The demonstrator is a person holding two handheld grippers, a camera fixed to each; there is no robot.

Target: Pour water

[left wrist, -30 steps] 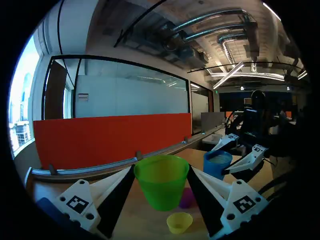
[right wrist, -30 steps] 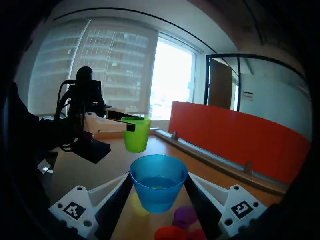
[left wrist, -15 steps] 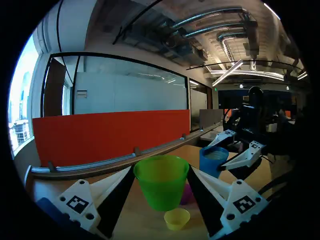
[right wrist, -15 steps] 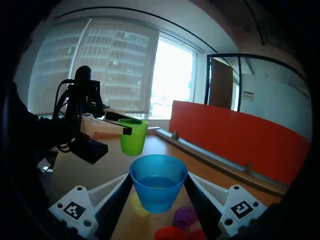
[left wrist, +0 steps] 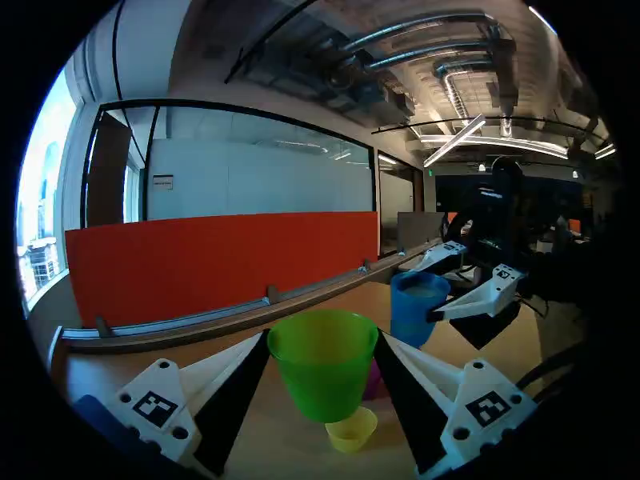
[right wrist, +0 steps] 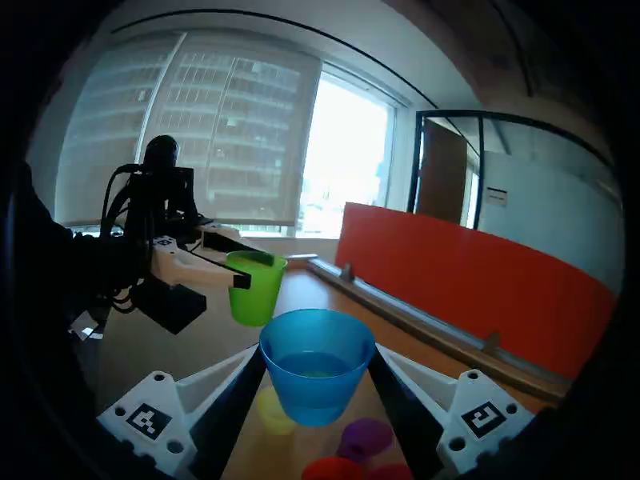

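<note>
Both cups are up off the table [left wrist: 280, 448], 1 per gripper, which makes sense right before a pour. The right gripper [right wrist: 318, 352] is clamped on the blue cup [right wrist: 318, 384], both fingers pressed to its sides. It's kept level so the water [right wrist: 316, 366] doesn't slosh out early.

The left gripper [left wrist: 322, 340] pinches the green cup [left wrist: 322, 372] the same way, upright and mouth-up. I'd guess that's the receiver, though I can't tell if anything's in it.

In the right gripper view the green cup sits at about 10 o'clock from the blue one, near but not touching.

The blue cup is tapered, slightly see-through plastic and only partly filled. A yellow cup [left wrist: 350, 428], a purple cup [right wrist: 366, 438] and a red cup [right wrist: 332, 468] sit on the table underneath.
</note>
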